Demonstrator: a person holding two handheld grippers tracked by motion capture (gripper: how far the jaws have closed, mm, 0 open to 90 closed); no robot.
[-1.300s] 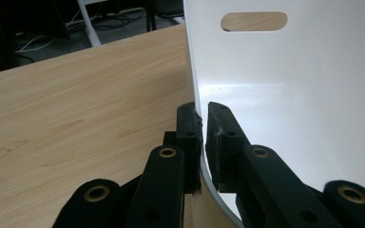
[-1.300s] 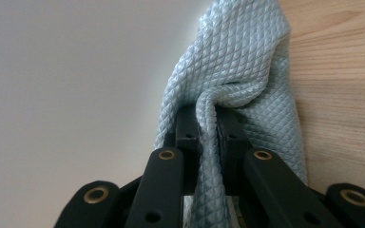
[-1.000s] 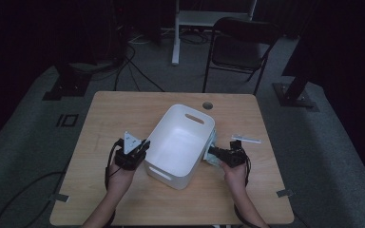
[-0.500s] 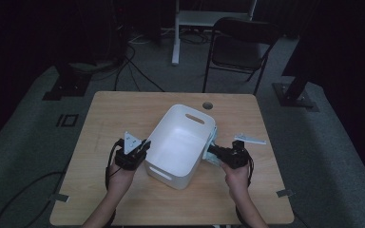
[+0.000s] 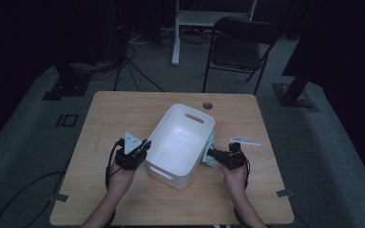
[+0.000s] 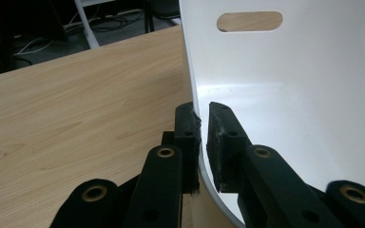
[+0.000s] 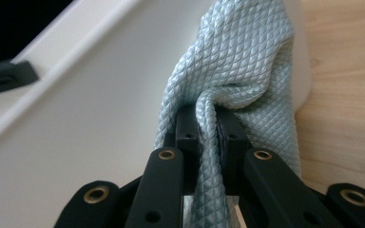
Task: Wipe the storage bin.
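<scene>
White plastic fills my work: the bin (image 5: pixel 180 142) sits in the middle of the wooden bench (image 5: pixel 123 109). My left hand-held gripper (image 6: pixel 203 137) is clamped on its rim, one jaw inside, one outside. My right hand-held gripper (image 7: pixel 208 128) pinches a pale blue quilted cloth (image 7: pixel 237 61) against the bin's outer wall.

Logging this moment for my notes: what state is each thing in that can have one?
Bin: upright on the table, nothing inside, wall clamped by the left gripper.
Cloth: bunched, pressed against the bin's outer wall.
Left gripper: shut on the bin's wall.
Right gripper: shut on the cloth.
Chair: standing beyond the table, nobody on it.
</scene>
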